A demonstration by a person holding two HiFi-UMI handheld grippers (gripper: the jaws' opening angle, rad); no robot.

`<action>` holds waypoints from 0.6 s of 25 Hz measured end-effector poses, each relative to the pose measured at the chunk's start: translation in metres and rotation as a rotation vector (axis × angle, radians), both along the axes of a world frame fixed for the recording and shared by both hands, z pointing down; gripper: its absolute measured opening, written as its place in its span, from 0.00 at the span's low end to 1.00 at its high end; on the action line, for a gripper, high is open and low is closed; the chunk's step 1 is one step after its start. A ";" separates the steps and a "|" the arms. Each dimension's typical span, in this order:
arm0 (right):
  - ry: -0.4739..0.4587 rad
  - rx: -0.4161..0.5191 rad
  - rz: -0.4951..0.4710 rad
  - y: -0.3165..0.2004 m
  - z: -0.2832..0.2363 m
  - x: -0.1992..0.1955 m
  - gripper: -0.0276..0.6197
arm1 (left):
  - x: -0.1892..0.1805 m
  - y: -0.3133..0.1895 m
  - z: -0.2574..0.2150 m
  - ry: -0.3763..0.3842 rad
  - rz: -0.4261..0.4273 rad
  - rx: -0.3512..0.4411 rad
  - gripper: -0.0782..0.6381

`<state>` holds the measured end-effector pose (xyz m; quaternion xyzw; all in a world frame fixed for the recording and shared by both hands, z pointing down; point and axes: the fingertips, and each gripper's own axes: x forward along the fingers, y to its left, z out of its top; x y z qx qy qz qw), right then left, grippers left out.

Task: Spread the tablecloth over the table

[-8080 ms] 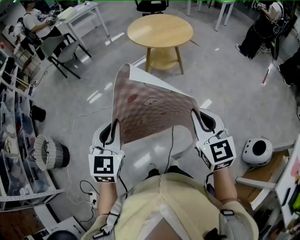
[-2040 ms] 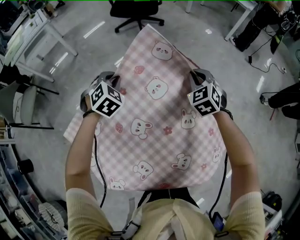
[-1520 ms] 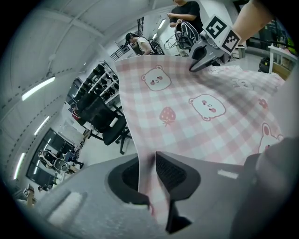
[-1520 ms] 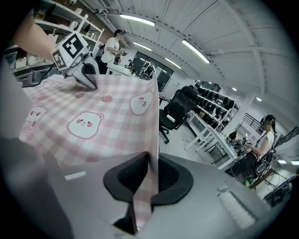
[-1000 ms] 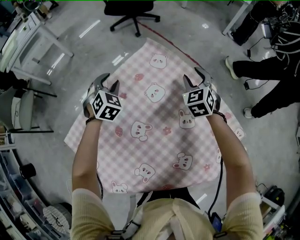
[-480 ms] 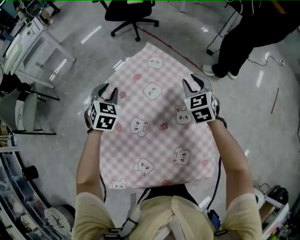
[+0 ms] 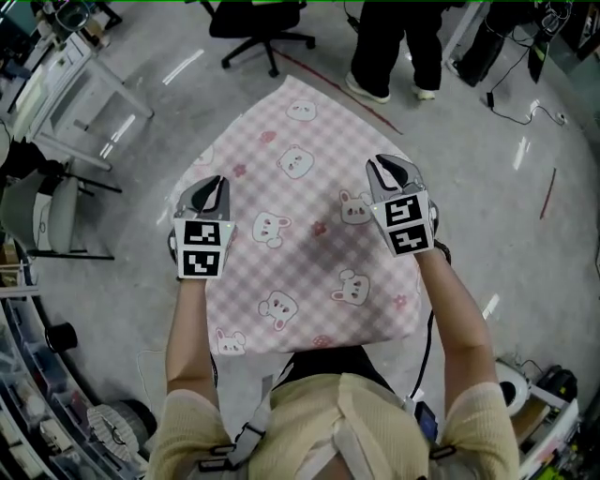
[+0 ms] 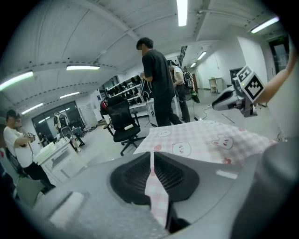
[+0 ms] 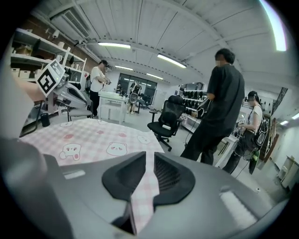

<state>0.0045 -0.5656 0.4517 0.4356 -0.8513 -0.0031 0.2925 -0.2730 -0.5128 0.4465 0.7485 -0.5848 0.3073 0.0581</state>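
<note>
A pink checked tablecloth [image 7: 309, 234] printed with bears and rabbits lies spread over the table and hides it. My left gripper [image 7: 208, 187] is at the cloth's left edge and my right gripper [image 7: 392, 173] at its right edge. Both pairs of jaws have just been closing with cloth between them. In the left gripper view a fold of tablecloth [image 8: 156, 196] is pinched in the left gripper [image 8: 153, 158]. The right gripper view shows the same: a strip of tablecloth [image 9: 142, 196] is clamped in the right gripper [image 9: 150, 163].
A person in black [image 7: 389, 47] stands just beyond the far edge of the table. A black office chair [image 7: 262, 23] is beside them. A white desk [image 7: 66, 84] and a grey chair [image 7: 42, 211] stand at the left. Cables lie on the floor at the right.
Both grippers went from open above the cloth to shut on its side edges, and rose a little. The person in black walked from the right to the far side of the table.
</note>
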 end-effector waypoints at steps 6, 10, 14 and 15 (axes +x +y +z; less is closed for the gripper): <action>-0.060 0.022 -0.003 0.042 -0.027 0.003 0.08 | 0.011 0.047 -0.017 0.102 -0.048 0.012 0.12; -0.109 0.057 -0.006 0.066 -0.049 0.006 0.05 | 0.018 0.074 -0.034 0.225 -0.096 0.055 0.12; -0.130 0.090 -0.012 0.091 -0.063 0.011 0.05 | 0.024 0.100 -0.051 0.287 -0.125 0.095 0.12; -0.132 0.090 -0.010 0.097 -0.063 0.013 0.05 | 0.026 0.106 -0.053 0.293 -0.127 0.098 0.12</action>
